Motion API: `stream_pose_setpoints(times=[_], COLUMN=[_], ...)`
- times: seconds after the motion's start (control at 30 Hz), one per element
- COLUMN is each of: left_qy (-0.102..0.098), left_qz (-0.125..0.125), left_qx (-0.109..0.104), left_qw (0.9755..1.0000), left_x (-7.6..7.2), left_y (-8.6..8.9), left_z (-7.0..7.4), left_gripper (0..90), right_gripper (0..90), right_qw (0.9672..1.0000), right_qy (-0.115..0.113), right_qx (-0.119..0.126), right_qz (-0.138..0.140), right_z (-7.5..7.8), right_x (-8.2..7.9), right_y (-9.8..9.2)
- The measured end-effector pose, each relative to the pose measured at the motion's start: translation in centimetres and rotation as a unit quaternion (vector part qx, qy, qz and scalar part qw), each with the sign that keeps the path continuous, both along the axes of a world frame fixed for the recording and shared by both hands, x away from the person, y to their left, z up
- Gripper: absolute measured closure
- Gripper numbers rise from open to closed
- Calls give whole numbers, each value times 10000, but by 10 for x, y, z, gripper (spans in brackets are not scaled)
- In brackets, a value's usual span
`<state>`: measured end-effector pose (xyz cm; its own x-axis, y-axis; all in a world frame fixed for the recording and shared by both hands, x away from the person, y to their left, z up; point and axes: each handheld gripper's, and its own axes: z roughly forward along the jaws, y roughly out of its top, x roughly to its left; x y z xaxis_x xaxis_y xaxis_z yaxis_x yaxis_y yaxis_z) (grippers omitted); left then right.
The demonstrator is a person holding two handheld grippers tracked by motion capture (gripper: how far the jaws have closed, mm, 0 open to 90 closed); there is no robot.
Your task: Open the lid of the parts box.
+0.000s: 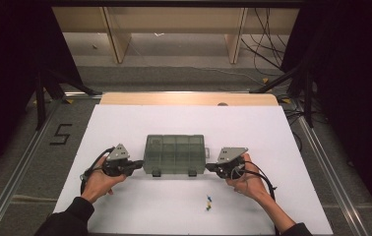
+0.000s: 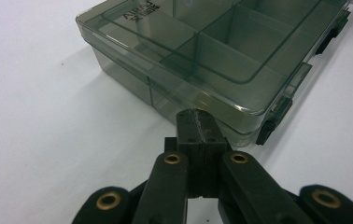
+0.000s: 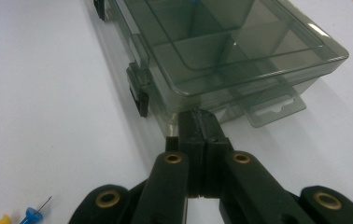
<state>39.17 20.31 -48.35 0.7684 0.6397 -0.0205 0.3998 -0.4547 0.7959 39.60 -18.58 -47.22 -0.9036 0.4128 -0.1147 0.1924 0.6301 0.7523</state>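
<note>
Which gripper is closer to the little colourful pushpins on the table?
Right. The right gripper sits at the box's right end, just above the pushpins in the high view. The left gripper is at the box's other end, farther from them.

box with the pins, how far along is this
Nothing looks done: the box is closed, its latches shut, and the pins lie loose on the table. In hand: both tongs, left and right, shut at its ends. Left: opening, loading pins.
</note>
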Motion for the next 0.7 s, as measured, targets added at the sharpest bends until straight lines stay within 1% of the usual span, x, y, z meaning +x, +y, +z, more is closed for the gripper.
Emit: stream_pose_setpoints(times=[0.03, 0.1, 0.13, 0.17, 0.2, 0.23, 0.27, 0.3, 0.33, 0.37, 0.4, 0.43, 0.47, 0.5, 0.53, 0.57, 0.6, 0.63, 0.67, 0.7], left_qy=[-32, -25, -86, -62, -98, -101, -153, -198, -196, -292, -295, -377, -340, -360, -376, -458, -442, -496, -521, -507], left_qz=[88, 0, 18, 114, 131, 81, 134, 162, 222, 228, 230, 228, 266, 269, 303, 274, 327, 294, 279, 362], left_qx=[-148, 23, -17, -148, -170, -67, -218, -189, -308, -338, -341, -355, -359, -398, -383, -347, -426, -371, -378, -428], left_qw=[9998, 10000, 10000, 9998, 9997, 9999, 9996, 9995, 9991, 9987, 9987, 9984, 9984, 9982, 9981, 9980, 9976, 9976, 9975, 9971], left_x=[0, 0, 1, 0, 0, 1, 1, 1, 2, 2, 2, 3, 3, 4, 4, 6, 6, 7, 8, 8], left_y=[-2, 0, -1, -2, -3, -1, -2, -2, -3, -4, -3, -3, -4, -4, -5, -5, -6, -5, -5, -6], left_z=[-1, 2, 2, 2, 3, 5, 5, 6, 7, 8, 10, 11, 12, 13, 13, 14, 14, 15, 16, 17], left_gripper=[898, 899, 898, 898, 899, 899, 898, 898, 898, 898, 898, 898, 898, 898, 898, 898, 898, 898, 898, 898], right_gripper=[900, 900, 900, 900, 900, 900, 900, 900, 900, 900, 900, 900, 900, 900, 900, 900, 900, 900, 900, 900], right_qw=[10000, 10000, 10000, 10000, 9999, 9999, 9998, 9997, 9995, 9994, 9993, 9992, 9991, 9989, 9987, 9986, 9985, 9983, 9982, 9980], right_qy=[7, -4, -19, -41, -58, -87, -140, -182, -237, -259, -275, -296, -325, -338, -383, -388, -406, -424, -447, -474], right_qx=[22, 57, 65, 57, 91, 115, 134, 173, 200, 221, 251, 266, 287, 307, 327, 342, 355, 376, 395, 406], right_qz=[13, 6, 5, -9, -11, -22, -27, -22, -29, -30, -27, -35, -46, -66, -69, -88, -101, -112, -113, -134], right_z=[0, 0, 1, 2, 1, 2, 3, 4, 5, 6, 7, 8, 9, 9, 10, 10, 11, 12, 12, 13], right_x=[0, 0, 0, 0, 0, 1, 1, 2, 2, 3, 4, 4, 5, 5, 6, 6, 7, 7, 8, 9], right_y=[0, 0, 0, 0, 1, 1, 1, 1, 2, 3, 4, 4, 4, 5, 5, 5, 6, 6, 6, 7])
